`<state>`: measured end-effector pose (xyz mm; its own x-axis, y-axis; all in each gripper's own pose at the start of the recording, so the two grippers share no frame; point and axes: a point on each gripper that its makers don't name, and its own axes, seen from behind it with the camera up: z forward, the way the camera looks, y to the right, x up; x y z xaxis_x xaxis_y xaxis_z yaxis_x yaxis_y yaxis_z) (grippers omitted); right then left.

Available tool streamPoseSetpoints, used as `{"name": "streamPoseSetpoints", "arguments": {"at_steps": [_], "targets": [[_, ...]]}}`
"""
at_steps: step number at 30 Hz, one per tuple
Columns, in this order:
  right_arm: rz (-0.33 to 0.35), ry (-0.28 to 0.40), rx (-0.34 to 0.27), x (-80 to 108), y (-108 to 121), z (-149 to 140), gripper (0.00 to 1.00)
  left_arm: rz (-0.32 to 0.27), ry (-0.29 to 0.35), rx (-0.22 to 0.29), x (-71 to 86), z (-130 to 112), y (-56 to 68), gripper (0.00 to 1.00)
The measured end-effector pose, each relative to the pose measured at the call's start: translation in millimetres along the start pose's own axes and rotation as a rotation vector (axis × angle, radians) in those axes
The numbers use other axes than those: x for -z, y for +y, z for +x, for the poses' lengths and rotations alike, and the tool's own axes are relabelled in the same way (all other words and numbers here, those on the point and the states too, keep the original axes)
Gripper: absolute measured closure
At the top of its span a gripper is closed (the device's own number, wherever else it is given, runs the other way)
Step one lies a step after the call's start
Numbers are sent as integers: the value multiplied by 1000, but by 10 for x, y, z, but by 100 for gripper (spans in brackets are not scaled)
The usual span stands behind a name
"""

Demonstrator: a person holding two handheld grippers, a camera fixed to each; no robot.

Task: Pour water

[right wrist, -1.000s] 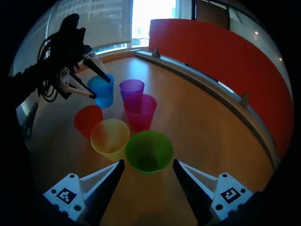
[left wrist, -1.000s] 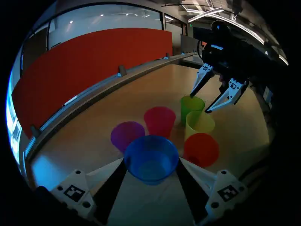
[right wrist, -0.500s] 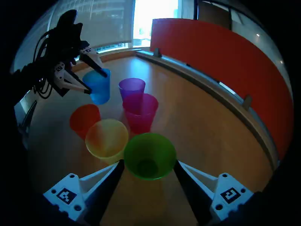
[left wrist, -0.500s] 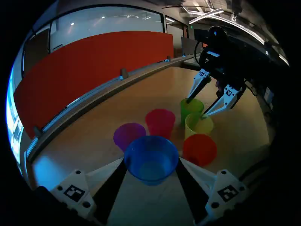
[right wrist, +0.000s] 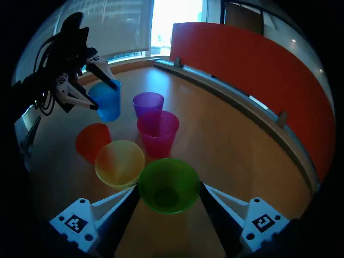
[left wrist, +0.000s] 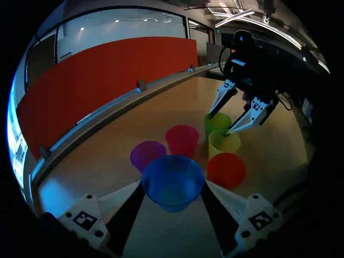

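Observation:
My left gripper (left wrist: 173, 189) is shut on a blue cup (left wrist: 173, 182) that has a little water in the bottom. The right gripper view shows the same cup (right wrist: 104, 99) held by that gripper (right wrist: 92, 92) at the far left. A green cup (right wrist: 169, 185) stands between the fingers of my right gripper (right wrist: 169, 191), which is open with its tips at the cup's rim. In the left gripper view, the right gripper (left wrist: 223, 122) straddles the green cup (left wrist: 217, 122).
Yellow (right wrist: 119, 163), orange (right wrist: 92, 142), pink (right wrist: 158, 131) and purple (right wrist: 148, 103) cups cluster on the wooden table (right wrist: 223, 142). A rail (right wrist: 258, 105) and a red wall (right wrist: 258, 60) run along the far edge. A dark-sleeved person stands behind the right gripper.
The right gripper moved forward until the green cup came between its fingers. The left gripper drew the blue cup a little away from the purple cup.

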<state>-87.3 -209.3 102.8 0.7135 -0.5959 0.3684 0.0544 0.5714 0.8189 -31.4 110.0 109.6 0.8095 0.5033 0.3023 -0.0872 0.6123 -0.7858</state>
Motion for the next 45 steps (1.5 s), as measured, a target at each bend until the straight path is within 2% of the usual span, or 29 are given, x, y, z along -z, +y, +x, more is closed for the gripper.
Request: {"name": "streamPoseSetpoints", "arguments": {"at_steps": [11, 21, 32, 45], "targets": [[6, 3, 1, -6, -35, 12, 7, 1, 7, 4, 11, 3, 11, 14], [-4, 50, -25, 27, -18, 105, 7, 6, 21, 12, 33, 40, 36, 14], [-27, 100, -23, 202, -10, 236, 8, 17, 50, 22, 108, 144, 83, 14], [-52, 181, -27, 531, -100, 470, 8, 42, 109, 34, 272, 326, 177, 14]]}}
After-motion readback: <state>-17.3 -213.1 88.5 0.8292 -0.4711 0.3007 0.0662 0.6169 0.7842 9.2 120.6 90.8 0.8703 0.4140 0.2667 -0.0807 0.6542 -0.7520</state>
